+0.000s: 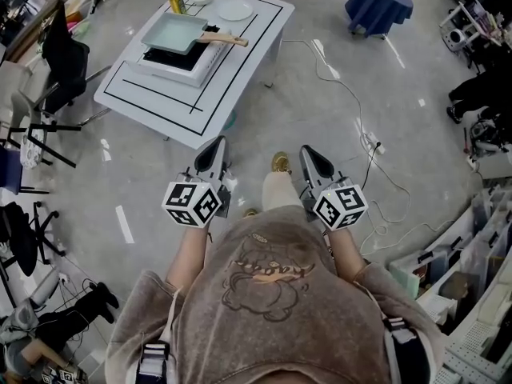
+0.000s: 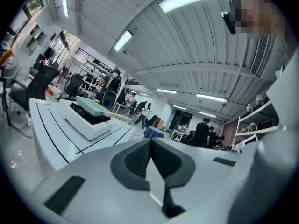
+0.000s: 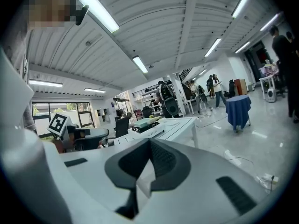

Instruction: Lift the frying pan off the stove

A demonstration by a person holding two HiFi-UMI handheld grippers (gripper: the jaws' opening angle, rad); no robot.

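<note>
The pale green square frying pan [image 1: 176, 32] with wooden handle sits on the white stove [image 1: 182, 66] atop the white counter [image 1: 156, 109]. Well apart from it, the left tongs [image 1: 214, 147] and right tongs [image 1: 313, 155] are clenched empty.

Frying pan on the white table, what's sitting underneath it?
The frying pan rests on a white stove with a black top, itself on the table. The cooktop directly beneath the pan is covered.
</note>
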